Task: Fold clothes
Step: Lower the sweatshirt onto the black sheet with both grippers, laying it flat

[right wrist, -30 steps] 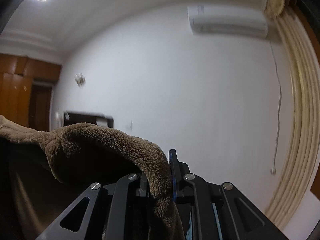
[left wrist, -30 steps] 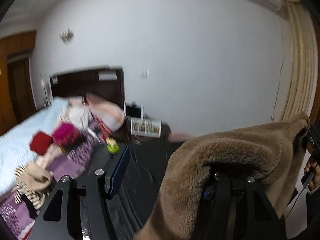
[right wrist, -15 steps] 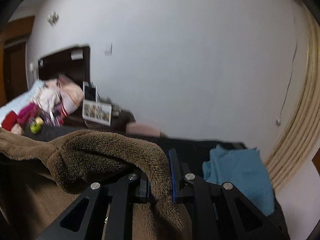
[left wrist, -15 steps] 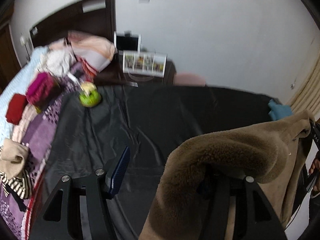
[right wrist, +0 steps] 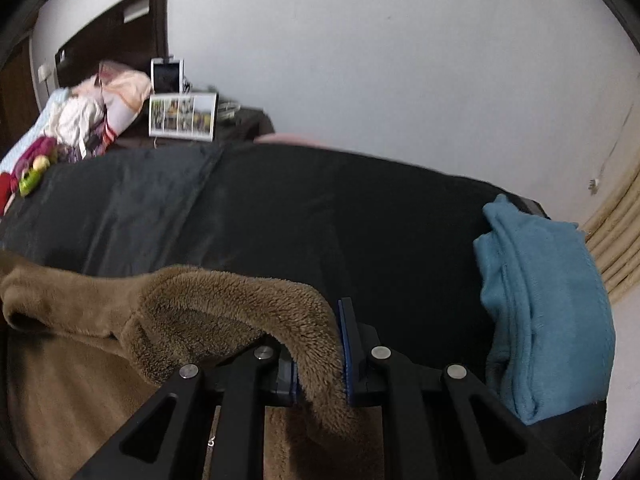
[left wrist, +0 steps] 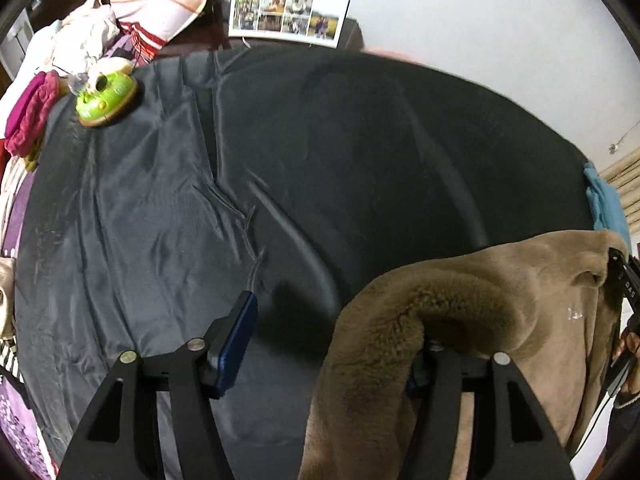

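Left wrist view: the left gripper (left wrist: 328,344) has its fingers spread wide, and the brown fleece garment (left wrist: 460,320) is draped over the finger nearest the teal cloth (left wrist: 606,204) rather than pinched. The fleece hangs above the near edge of the black sheet (left wrist: 280,168), well apart from the green toy (left wrist: 106,100) at the sheet's far corner. To lay it down well, I judge this hand should carry the draped edge forward over the open sheet and lower it level with the other hand, so the fleece lands flat without bunching; a loose drape could slip off.

Right wrist view: the right gripper (right wrist: 320,356) has its fingers pressed on a fold of the brown fleece garment (right wrist: 240,300), which trails away from the folded teal cloth (right wrist: 544,304) lying just beside the gripper on the black sheet (right wrist: 320,208). Keeping that pinch firm while lowering seems wise, and steering clear of the teal cloth.

Compared with a second ago, both cameras have tipped down from the wall to the sheet, with the grips unchanged.
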Demonstrator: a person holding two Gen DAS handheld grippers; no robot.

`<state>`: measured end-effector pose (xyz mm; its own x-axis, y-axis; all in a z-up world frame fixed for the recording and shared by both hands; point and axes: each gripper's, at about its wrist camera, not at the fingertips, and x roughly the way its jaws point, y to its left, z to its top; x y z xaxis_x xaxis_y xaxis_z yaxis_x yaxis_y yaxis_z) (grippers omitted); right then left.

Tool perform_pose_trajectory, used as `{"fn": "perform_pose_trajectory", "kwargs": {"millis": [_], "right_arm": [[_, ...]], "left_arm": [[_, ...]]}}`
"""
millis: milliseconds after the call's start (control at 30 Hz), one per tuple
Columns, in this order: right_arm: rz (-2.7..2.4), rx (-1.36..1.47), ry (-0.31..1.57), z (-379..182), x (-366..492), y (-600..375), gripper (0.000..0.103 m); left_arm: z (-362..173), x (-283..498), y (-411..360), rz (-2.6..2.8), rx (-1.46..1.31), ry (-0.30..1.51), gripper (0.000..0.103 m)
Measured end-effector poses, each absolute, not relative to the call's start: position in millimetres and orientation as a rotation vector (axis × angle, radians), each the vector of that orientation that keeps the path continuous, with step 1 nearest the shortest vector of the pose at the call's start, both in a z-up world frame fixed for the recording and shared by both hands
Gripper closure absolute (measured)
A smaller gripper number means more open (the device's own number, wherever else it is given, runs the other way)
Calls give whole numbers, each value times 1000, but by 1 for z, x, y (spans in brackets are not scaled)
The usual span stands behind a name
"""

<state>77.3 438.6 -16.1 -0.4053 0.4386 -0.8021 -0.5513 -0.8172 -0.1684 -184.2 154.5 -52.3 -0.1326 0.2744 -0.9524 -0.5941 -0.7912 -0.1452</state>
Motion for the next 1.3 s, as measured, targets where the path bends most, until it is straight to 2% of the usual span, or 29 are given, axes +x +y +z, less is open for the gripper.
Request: {"fn": "perform_pose_trajectory", "kwargs": {"millis": [67,133,200,233,467,733,1000,1300], "right_arm": [[2222,-1234,169,-18,77,440,80],[2228,-1236,208,-19,78,443,69],[2234,-1214,240,-15,84,444,28],[2236,-1203,254,-12,88,444,26],[2292,-1165,202,8,112,419,26],[2384,-1271,200,-10,109,373,26],[2436,-1382,259,-38,120,333,26],[2471,-1446,263,-49,157,302,26]], "left_arm": [[-59,-188,153,1966,-1603,342,26],[-64,-191,150,1952,-1636,300,25],[-65,-191,146,1936,-1653,263,25],[-64,-189,144,1931,-1650,262,25],[-57,-166,125,1925,-1622,309,23],[-53,-132,83,1962,-1675,253,22],[-28,-44,38,2041,-1679,167,22],[-22,79,45,1995,-1675,133,22]]}}
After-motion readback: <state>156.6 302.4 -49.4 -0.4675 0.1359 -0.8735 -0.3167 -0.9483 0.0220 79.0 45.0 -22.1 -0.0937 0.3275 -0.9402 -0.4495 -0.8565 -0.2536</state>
